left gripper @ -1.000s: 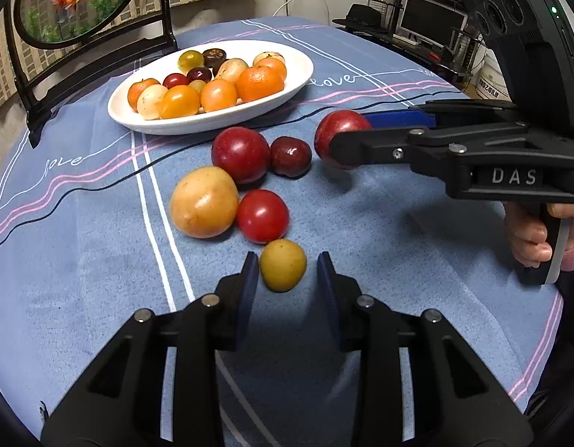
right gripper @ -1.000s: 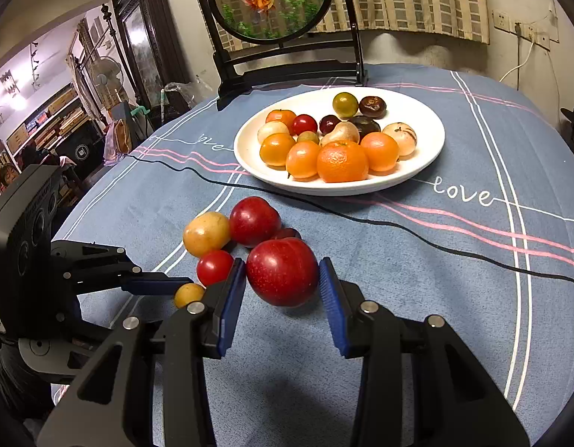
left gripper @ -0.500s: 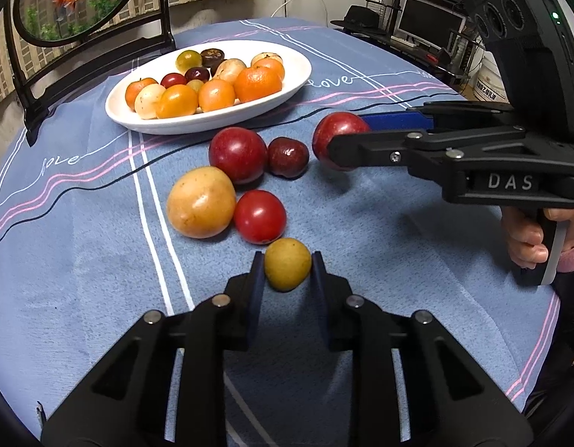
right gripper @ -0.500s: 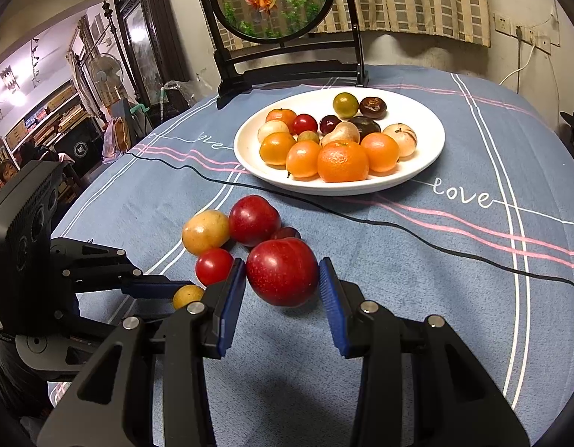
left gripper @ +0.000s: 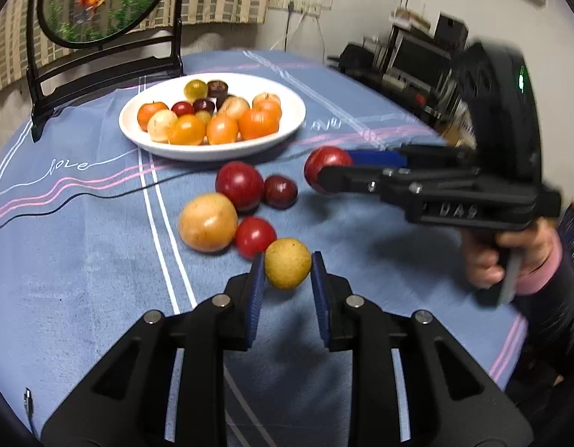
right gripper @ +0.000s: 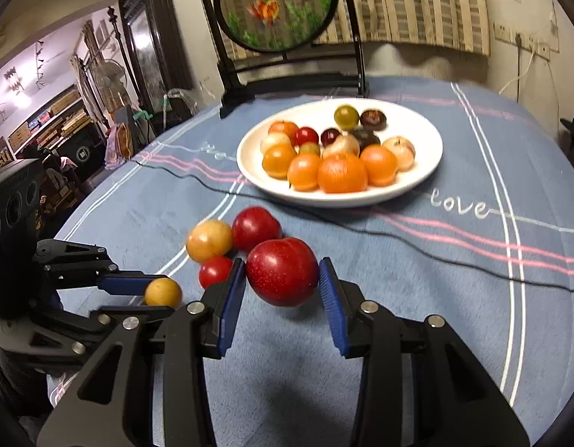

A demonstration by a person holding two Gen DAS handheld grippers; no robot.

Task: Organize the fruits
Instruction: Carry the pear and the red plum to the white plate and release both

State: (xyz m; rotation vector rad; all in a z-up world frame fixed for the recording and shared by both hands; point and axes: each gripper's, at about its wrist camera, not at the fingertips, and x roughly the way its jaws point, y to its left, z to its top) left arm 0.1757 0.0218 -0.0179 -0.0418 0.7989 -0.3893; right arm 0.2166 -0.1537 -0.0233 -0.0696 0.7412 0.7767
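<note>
My left gripper [left gripper: 288,272] is shut on a small yellow fruit [left gripper: 287,263] and holds it just above the blue cloth; the same yellow fruit [right gripper: 162,292] shows at the left of the right wrist view. My right gripper [right gripper: 282,275] is shut on a large red plum [right gripper: 282,271], seen also as the red plum [left gripper: 325,167] in the left wrist view. Loose on the cloth lie a tan round fruit [left gripper: 208,222], a red tomato [left gripper: 254,235], a big red fruit [left gripper: 239,185] and a dark plum [left gripper: 280,191]. The white plate [left gripper: 290,126] farther back holds several fruits.
A black stand with a round fish picture [left gripper: 100,3] rises behind the plate. A thin black cable [right gripper: 454,257] crosses the cloth in front of the plate. A person's hand [left gripper: 503,257] grips the right tool. Shelves and equipment crowd the room past the table's edges.
My left gripper closed on the small yellow fruit and lifted it off the cloth, tilting upward. The right gripper kept its hold on the red plum and stayed put.
</note>
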